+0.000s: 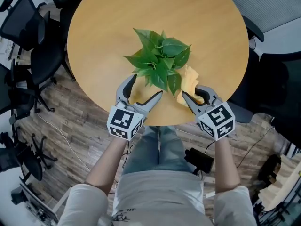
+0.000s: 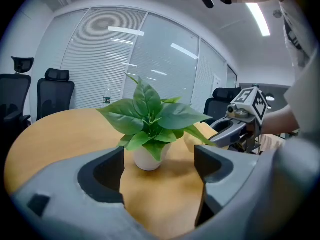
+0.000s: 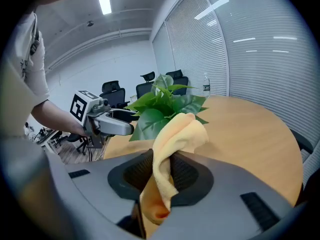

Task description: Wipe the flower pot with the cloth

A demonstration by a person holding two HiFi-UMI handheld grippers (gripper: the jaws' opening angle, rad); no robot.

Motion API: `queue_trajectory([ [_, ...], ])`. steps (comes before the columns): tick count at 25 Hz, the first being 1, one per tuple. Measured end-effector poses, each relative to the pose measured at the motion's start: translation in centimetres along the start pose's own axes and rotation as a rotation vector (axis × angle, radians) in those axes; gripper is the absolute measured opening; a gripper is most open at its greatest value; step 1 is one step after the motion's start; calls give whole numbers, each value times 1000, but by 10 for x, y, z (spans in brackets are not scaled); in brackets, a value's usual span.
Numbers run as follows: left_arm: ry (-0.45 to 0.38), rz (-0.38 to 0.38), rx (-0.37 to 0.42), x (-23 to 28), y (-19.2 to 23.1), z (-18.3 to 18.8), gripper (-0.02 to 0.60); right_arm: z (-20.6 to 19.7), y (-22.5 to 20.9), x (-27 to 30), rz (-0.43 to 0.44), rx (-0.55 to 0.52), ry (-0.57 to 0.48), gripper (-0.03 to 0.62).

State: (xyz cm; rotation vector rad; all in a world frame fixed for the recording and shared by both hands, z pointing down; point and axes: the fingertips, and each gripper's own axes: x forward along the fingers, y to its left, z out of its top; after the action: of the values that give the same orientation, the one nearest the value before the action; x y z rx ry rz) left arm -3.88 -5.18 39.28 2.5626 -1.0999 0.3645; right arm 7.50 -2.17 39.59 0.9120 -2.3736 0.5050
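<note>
A small white flower pot [image 2: 146, 159] with a leafy green plant [image 1: 160, 60] stands near the front edge of the round wooden table [image 1: 103, 27]. My left gripper [image 1: 146, 87] is open, its jaws spread just in front of the pot with nothing between them. My right gripper [image 1: 194, 93] is shut on a yellow cloth [image 1: 190, 79], at the plant's right. In the right gripper view the cloth [image 3: 175, 139] is pinched between the jaws and stands up in a fold. From above, the leaves hide the pot.
Black office chairs [image 1: 28, 41] stand left of the table and a grey one [image 1: 277, 8] at the upper right. Cables and a black box [image 1: 200, 159] lie on the wooden floor. Blinds [image 2: 110, 59] cover glass walls behind the table.
</note>
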Motion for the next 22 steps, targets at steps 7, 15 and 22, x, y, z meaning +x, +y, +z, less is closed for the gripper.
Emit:
queue_trajectory([
  [7,26,-18,15,-26,-18,10,430,20,10,-28,-14,10,-29,84],
  [15,18,-15,6,-60,-39,38,264,52,29,-58,-10,-3,-80,84],
  [22,-18,26,24,-74,-41,76,82,78,38,-79,-33,-23,-112,84],
])
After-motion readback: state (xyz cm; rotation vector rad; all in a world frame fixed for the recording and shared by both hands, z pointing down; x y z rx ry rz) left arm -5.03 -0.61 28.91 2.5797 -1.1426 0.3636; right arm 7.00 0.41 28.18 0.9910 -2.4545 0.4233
